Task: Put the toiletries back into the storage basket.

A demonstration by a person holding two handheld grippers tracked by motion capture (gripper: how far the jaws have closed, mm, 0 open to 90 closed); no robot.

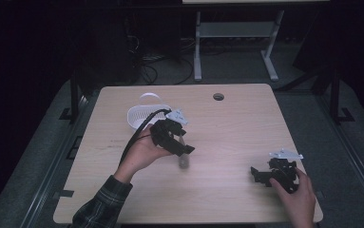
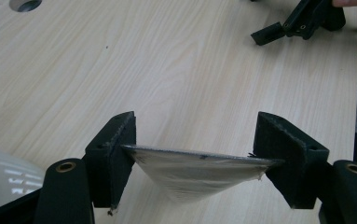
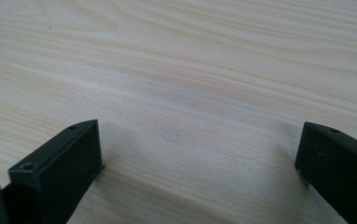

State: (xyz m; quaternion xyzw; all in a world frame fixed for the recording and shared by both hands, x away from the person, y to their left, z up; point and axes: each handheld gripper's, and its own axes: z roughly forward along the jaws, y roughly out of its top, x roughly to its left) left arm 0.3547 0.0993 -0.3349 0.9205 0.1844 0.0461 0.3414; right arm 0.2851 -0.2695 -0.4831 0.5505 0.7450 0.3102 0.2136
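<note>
My left gripper (image 1: 182, 148) hovers over the middle of the wooden table (image 1: 227, 128), just right of a white slotted basket (image 1: 144, 115). In the left gripper view its jaws (image 2: 195, 158) are shut on a thin grey translucent piece (image 2: 195, 170), flat along the top and bulging below; the pads press on its two ends. The same piece hangs pale under the jaws in the high view (image 1: 183, 160). My right gripper (image 1: 260, 175) rests low at the table's right front, held by a hand. Its jaws (image 3: 199, 163) stand wide open over bare wood.
A round cable hole (image 1: 218, 97) sits at the table's far middle. The basket's white rim (image 2: 3, 177) shows at the lower left of the left gripper view, and the right gripper (image 2: 297, 21) lies at its top right. A desk frame (image 1: 236, 33) stands on the floor beyond.
</note>
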